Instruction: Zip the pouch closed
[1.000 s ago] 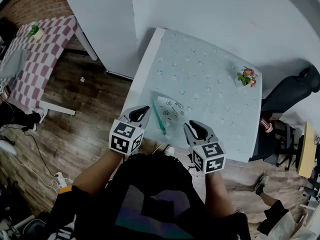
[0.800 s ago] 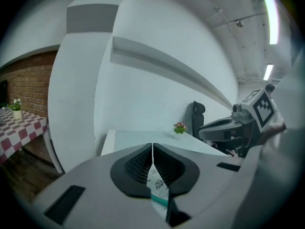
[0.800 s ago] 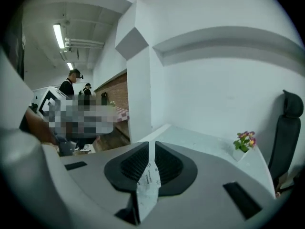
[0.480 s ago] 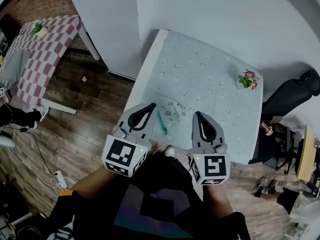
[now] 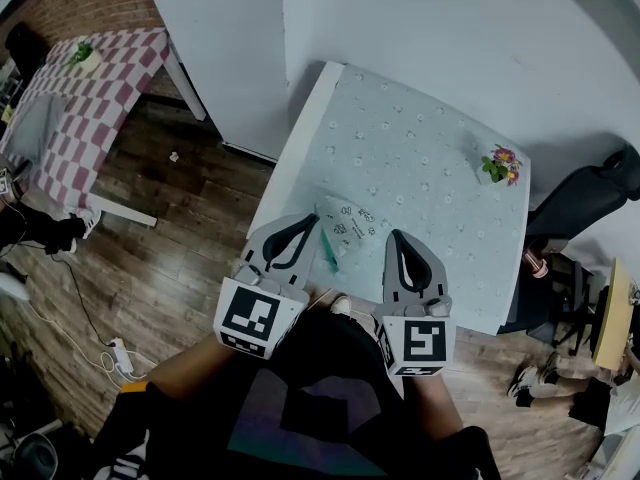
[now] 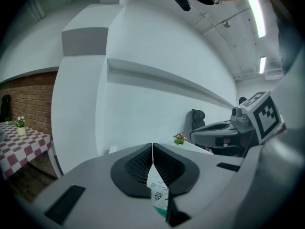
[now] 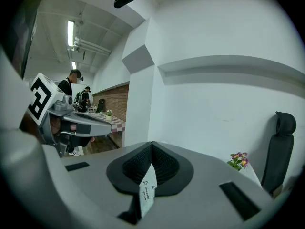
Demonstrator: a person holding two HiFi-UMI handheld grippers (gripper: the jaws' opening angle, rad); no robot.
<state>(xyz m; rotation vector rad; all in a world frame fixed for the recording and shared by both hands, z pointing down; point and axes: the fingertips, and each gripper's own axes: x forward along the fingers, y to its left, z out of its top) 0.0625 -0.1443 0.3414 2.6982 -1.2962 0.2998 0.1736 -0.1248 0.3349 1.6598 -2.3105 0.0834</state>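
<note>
A small white printed pouch [image 5: 348, 228] with a green zip [image 5: 327, 249] along its left edge lies flat near the front edge of the pale flowered table [image 5: 420, 158]. My left gripper [image 5: 310, 220] hovers above the pouch's left side and is shut on nothing. My right gripper [image 5: 397, 236] hovers to the pouch's right, also shut; its jaws have just been closing with nothing between them. In the left gripper view the pouch [image 6: 157, 190] shows through the slit below the closed pads [image 6: 138, 163]. The right gripper view shows the pouch [image 7: 147, 187] the same way.
A small pot of flowers [image 5: 497, 163] stands at the table's far right. A dark chair [image 5: 590, 193] is beyond the right edge. A red chequered table [image 5: 80, 98] stands at the left over wooden floor. White walls lie behind the table.
Both grippers have risen off the table towards the head camera and levelled out. The right jaws went from open to shut. The pouch stayed on the table.
</note>
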